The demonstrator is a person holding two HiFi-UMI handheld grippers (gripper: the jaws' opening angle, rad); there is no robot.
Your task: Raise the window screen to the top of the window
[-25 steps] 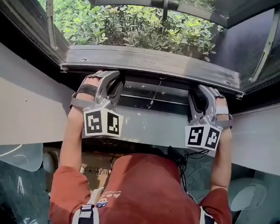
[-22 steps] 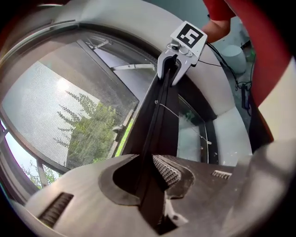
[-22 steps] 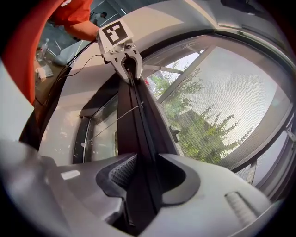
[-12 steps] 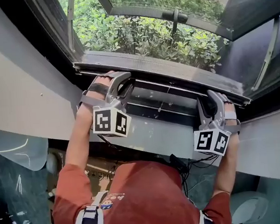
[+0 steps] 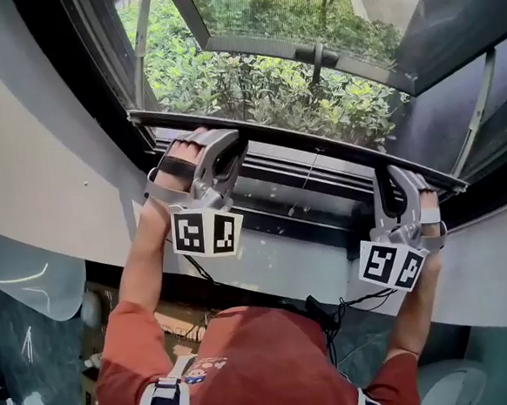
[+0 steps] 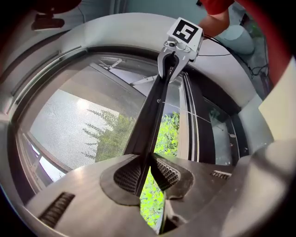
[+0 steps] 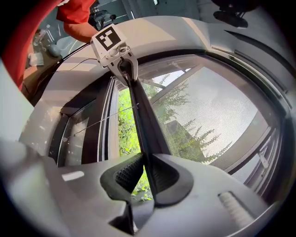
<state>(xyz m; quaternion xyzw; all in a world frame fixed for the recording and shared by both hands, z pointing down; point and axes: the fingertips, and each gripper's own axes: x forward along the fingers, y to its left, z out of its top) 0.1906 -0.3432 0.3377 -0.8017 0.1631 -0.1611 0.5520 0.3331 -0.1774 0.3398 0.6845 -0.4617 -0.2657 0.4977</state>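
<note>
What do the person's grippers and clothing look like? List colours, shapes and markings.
Both the left gripper and the right gripper are grey, curved two-jaw tools with dark ribbed pads. Each carries a white cube with black square markers. A dark strap crosses the left hand. The person wears an orange-red short-sleeved shirt.

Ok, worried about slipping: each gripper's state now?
Left gripper: jaws just closing, shut on the screen bar.
Right gripper: jaws just closing, shut on the screen bar.
</note>
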